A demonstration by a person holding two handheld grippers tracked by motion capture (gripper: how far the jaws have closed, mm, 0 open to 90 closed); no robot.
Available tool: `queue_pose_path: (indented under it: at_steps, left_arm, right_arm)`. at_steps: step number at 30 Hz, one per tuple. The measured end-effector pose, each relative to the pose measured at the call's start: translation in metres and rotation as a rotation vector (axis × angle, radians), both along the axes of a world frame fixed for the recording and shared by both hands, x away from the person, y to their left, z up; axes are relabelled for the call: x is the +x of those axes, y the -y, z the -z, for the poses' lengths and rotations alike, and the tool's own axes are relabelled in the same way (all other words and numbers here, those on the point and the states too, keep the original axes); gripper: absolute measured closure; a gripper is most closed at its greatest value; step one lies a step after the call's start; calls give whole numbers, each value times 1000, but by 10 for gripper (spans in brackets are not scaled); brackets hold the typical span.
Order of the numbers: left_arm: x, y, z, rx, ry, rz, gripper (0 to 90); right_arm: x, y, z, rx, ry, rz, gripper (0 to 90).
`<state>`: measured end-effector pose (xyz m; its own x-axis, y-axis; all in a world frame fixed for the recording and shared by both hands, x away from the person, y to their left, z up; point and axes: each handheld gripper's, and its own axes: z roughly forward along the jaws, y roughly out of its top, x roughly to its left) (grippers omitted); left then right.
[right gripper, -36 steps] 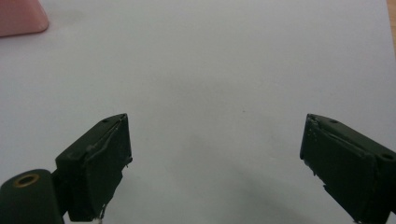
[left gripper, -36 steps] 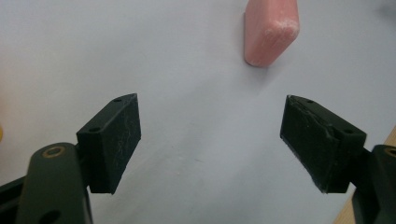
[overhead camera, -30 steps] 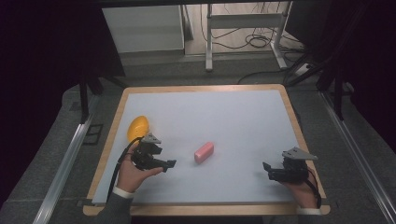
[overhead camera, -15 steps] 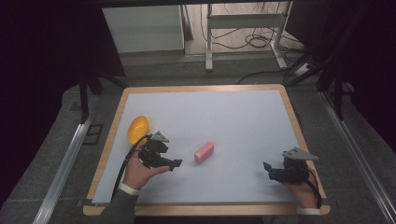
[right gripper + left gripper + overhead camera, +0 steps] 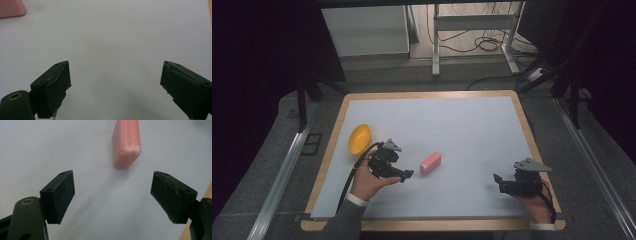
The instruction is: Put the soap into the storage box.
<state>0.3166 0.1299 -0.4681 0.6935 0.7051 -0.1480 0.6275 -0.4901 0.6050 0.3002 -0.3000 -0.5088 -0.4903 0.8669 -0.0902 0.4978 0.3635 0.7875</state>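
The pink rectangular soap-like bar (image 5: 430, 163) lies flat on the pale sheet of the bench (image 5: 462, 125), left of centre, its long axis running diagonally from near-left to far-right. Since a second ago your left gripper (image 5: 404, 175) has slid closer to it, and in the left gripper view the bar's near end (image 5: 126, 143) now sits just ahead of the widely spread jaws, lengthwise to them; you look set to grasp. The orange oval bowl (image 5: 359, 138) rests behind your left hand. Your right gripper (image 5: 498, 181) idles well apart, jaws spread.
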Motion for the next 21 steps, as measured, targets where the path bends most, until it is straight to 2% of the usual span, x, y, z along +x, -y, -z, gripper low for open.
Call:
queue_pose_path:
  at_steps: [14,21]
  left_arm:
    - [11,29,2,37,-23,48,203]
    - [14,37,5,39,-33,58,203]
  right_arm:
    - [0,-1,0,-11,2,5,89]
    - [0,0,1,-14,2,6,89]
